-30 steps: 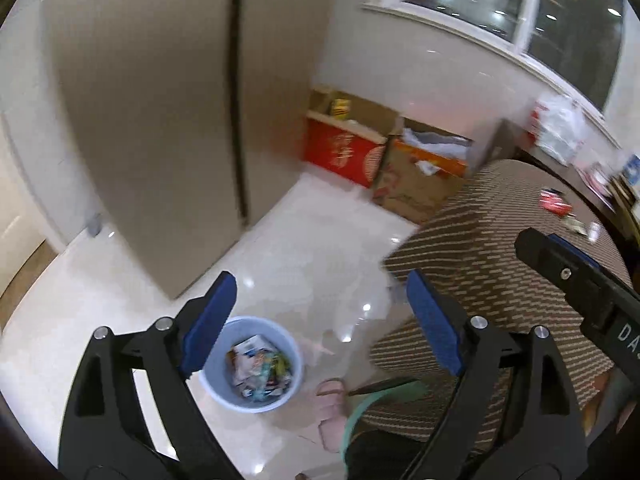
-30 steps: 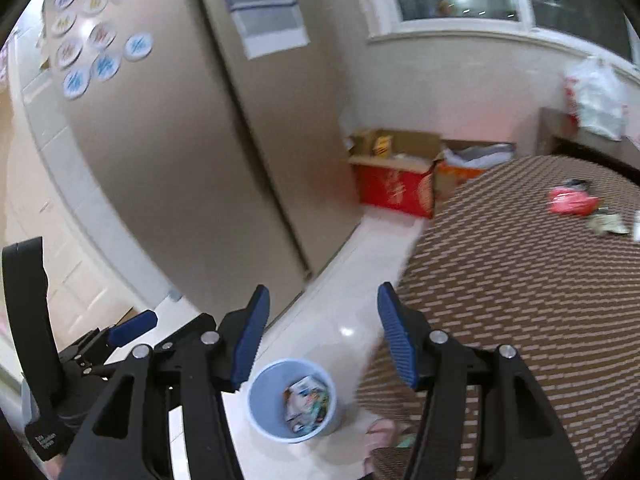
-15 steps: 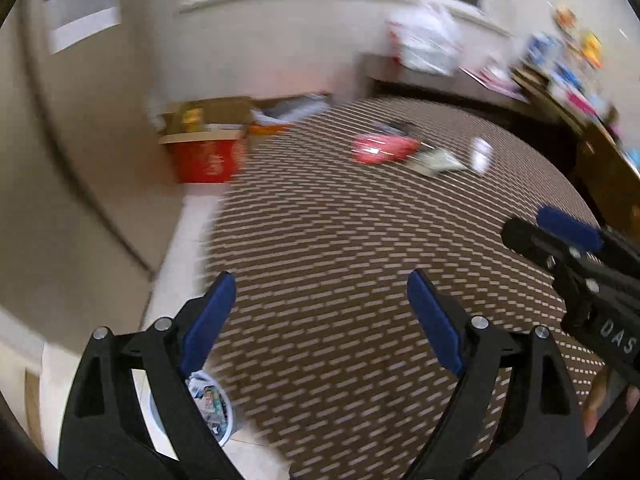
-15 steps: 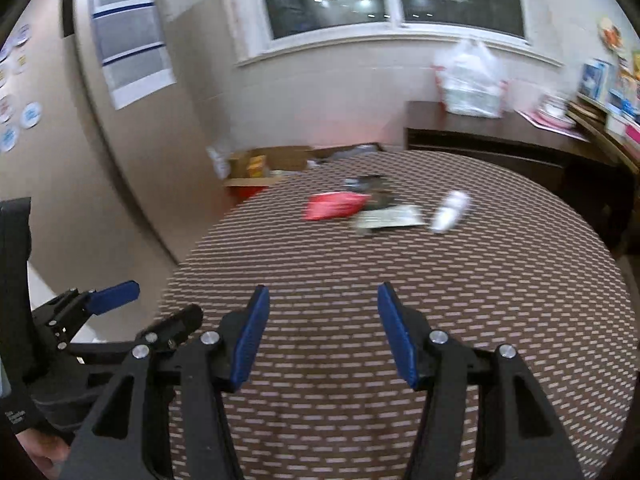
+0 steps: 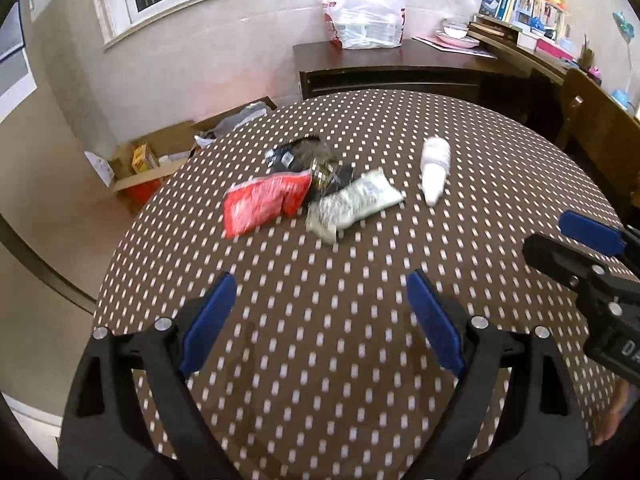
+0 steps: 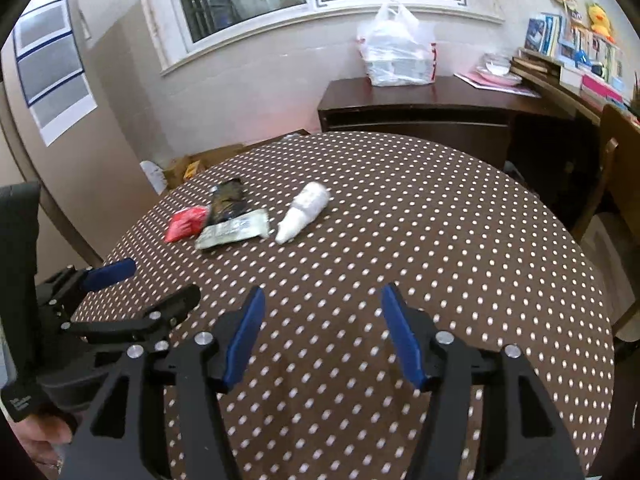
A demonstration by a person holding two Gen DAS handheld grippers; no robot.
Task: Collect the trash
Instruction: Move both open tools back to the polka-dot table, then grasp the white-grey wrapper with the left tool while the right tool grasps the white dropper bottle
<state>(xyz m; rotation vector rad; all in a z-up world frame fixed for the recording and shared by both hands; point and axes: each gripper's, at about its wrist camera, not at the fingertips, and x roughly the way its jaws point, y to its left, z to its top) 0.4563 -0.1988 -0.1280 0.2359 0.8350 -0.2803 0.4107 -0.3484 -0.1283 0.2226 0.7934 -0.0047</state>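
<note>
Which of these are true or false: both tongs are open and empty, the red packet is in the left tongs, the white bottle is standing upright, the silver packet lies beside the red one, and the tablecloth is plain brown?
1. Both the left tongs and the right tongs are open and empty. True.
2. The red packet is in the left tongs. False: it lies on the table, ahead of them.
3. The white bottle is standing upright. False: it lies on its side.
4. The silver packet lies beside the red packet. True.
5. The tablecloth is plain brown. False: it is brown with white dots.
</note>
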